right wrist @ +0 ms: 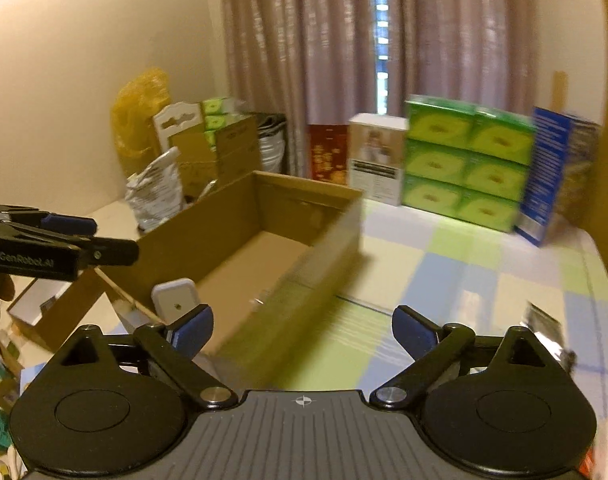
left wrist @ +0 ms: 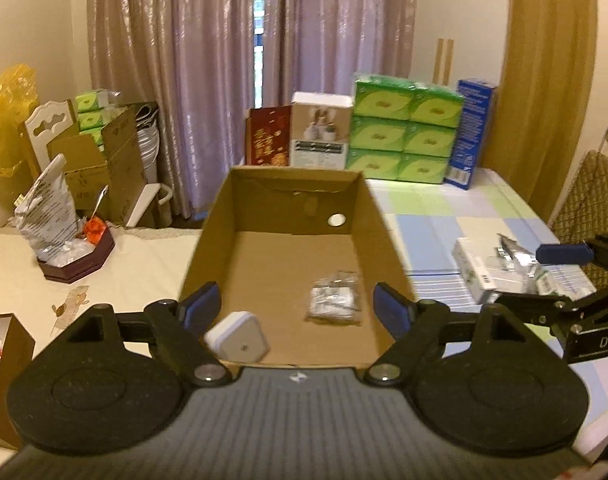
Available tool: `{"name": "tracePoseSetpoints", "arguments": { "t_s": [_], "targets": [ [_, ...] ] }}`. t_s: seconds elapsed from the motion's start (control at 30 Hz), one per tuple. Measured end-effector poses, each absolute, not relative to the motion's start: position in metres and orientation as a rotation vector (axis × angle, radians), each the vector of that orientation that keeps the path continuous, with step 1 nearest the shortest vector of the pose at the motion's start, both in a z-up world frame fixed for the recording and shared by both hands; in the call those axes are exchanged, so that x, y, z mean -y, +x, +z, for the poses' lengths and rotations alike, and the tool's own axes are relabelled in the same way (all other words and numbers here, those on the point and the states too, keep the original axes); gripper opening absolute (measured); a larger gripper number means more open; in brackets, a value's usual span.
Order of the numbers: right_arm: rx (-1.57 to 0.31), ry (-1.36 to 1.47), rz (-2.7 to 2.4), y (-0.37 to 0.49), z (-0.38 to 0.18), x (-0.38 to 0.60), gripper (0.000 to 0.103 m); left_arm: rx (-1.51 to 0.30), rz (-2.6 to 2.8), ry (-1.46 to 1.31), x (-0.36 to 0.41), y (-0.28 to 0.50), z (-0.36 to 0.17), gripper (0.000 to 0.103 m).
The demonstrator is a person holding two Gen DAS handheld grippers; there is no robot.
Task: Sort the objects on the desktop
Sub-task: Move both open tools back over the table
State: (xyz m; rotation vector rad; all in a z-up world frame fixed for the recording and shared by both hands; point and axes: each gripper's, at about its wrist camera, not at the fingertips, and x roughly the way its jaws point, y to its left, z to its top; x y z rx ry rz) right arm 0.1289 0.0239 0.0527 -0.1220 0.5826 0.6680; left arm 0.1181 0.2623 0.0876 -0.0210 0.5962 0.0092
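Over the near edge of the box, both the left gripper and right gripper stand open and empty; the white cube, probably light, rigid and smooth, suits a grip across flat sides.

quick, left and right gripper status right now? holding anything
left gripper: open, nothing between its fingers, above the cardboard box.
right gripper: open, nothing held, beside the box.
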Motion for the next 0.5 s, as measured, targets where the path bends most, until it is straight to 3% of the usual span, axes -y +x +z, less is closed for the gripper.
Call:
{"name": "tracePoseSetpoints", "arguments": {
  "t_s": [0.5],
  "targets": [
    [-0.642,0.021,0.275,0.071,0.03,0.168,0.097,-0.559,-0.213,0.012,-0.129,0.105,0.102,0.097]
  ]
}}
